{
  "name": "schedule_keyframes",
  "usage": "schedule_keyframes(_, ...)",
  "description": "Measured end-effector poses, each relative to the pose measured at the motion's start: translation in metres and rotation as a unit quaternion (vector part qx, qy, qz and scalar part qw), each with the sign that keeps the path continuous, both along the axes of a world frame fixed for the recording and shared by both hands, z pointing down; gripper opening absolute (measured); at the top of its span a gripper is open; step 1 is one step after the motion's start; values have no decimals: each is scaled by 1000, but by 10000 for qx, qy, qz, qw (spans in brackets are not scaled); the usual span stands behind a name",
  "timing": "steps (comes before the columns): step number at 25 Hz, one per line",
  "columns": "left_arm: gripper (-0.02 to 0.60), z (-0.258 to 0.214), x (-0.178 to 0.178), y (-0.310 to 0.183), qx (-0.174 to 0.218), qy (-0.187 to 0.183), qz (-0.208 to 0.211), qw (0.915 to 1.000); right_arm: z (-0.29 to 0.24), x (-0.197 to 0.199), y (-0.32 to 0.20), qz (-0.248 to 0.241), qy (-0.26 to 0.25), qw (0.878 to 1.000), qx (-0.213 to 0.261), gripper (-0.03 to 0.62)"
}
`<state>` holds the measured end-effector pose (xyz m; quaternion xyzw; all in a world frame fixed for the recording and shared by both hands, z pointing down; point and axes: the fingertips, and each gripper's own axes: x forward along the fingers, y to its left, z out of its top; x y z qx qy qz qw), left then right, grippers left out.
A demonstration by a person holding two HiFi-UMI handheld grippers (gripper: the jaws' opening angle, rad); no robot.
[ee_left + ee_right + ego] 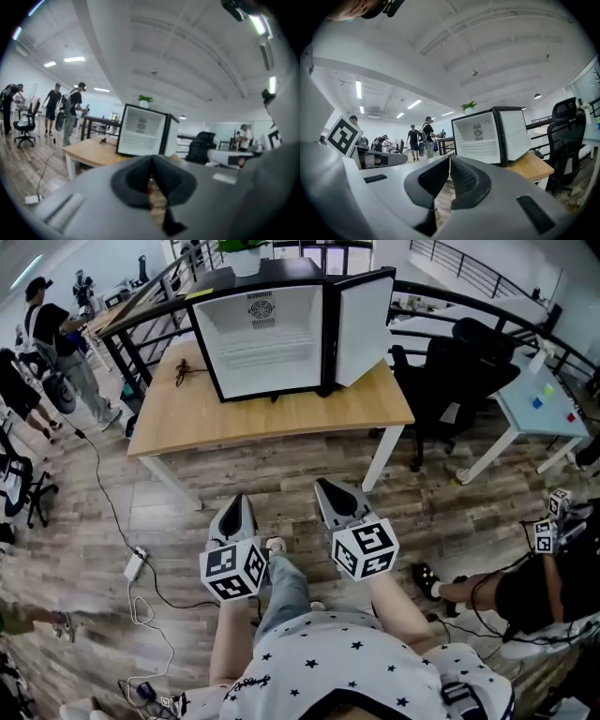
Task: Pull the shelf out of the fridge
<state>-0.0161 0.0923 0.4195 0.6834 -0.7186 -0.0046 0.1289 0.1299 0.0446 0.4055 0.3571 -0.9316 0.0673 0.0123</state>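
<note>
Wood surface (281,418): carries the fridge (300,310), which sits toward the far edge, well apart from both grippers.
Fridge door (364,326): open, swung to the right, standing roughly edge-on to the cavity.
Shelf (267,351): white wire rack, seated across the cavity at about mid-height, untouched.
Left gripper (238,501): jaws pressed together, nothing between them; held low in front of the body, aimed at the fridge.
Right gripper (325,487): jaws pressed together, empty; beside the left one, same aim.
Stage (judged): approach not yet made; the pull has not begun.
Risk, closed jaws: tips that arrive pressed together would only nudge the front wire, so spread them before contact.
Risk, thin wire: the front rail gives little to pinch, and a shallow bite would likely slip off under pull.
Risk, fridge shift: the unit looks small and probably light, so a pull on a sticking shelf may drag it across the surface; the free gripper could brace the frame.
Risk, tilt: once clear of its side guides the rack could drop at the rear (one-point hold).
Risk, door: an elbow or gripper passing on the right could knock it inward.
Risk, floor cable (112,512): lies left of the walking line and is a snag hazard if the approach drifts left.
</note>
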Motion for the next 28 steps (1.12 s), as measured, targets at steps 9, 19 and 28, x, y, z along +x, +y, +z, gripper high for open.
schedule_keyframes(9, 8, 16, -31, -56, -177, 83, -18, 9998, 8, -35, -60, -43, 86, 9999, -59, 21)
schedule_keyframes(19, 8, 23, -72, -144, -261, 84, 242, 9993, 5, -82, -148, 133, 145, 9998, -20, 21)
schedule_keyframes(28, 8, 20, -117, -214, -273, 3, 423, 9987, 0, -122, -216, 354, 76, 9993, -106, 21)
